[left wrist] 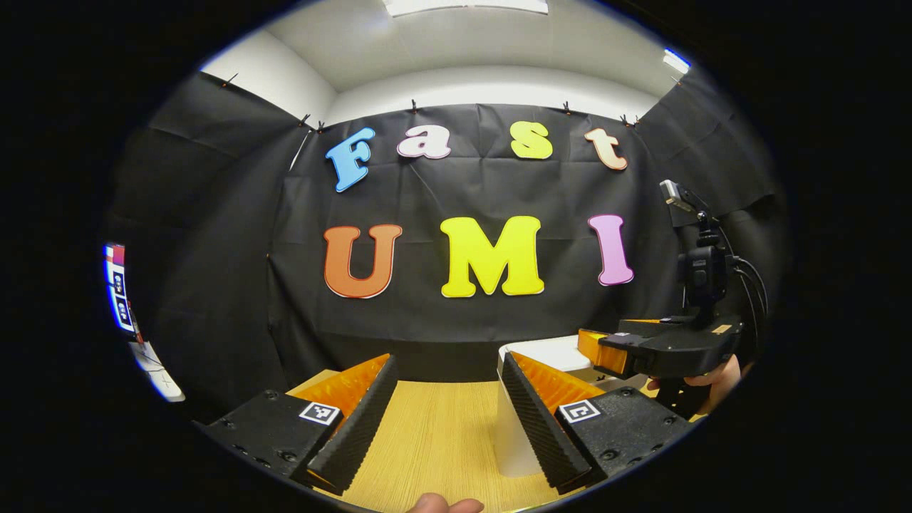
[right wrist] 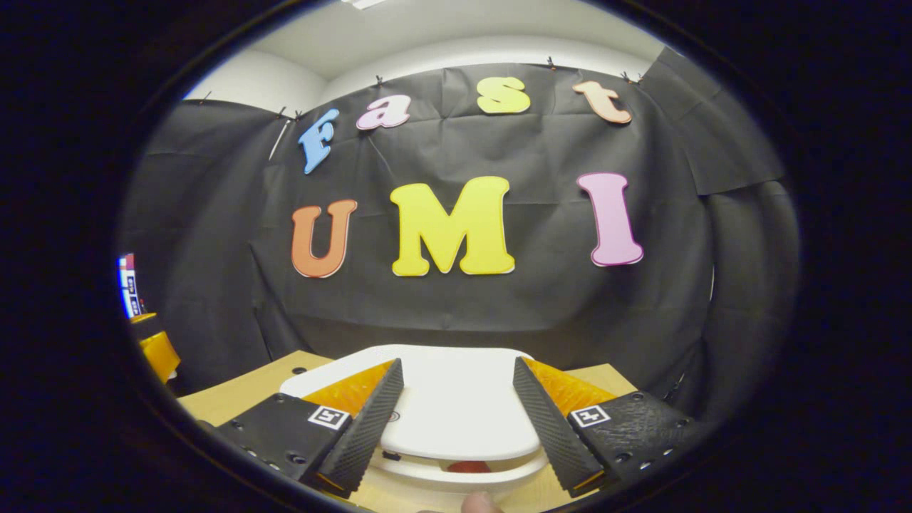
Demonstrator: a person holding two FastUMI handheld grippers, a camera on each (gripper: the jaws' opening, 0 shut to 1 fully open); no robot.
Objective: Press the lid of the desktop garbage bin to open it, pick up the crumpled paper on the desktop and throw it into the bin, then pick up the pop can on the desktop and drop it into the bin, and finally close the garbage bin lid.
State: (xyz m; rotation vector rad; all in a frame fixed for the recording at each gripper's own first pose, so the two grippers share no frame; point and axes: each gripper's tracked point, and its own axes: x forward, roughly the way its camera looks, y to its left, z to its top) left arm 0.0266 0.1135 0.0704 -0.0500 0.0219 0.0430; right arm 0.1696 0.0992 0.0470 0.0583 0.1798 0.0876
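Bin lid (right wrist: 456, 406) nearly closed; something red (right wrist: 469, 467) inside, unidentifiable.

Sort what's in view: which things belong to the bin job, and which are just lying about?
Job:
- garbage bin
- its lid, below the open right gripper
- red thing under the lid's front edge, maybe the pop can
- open left gripper

Just there:
- wooden table
- screen at the far left
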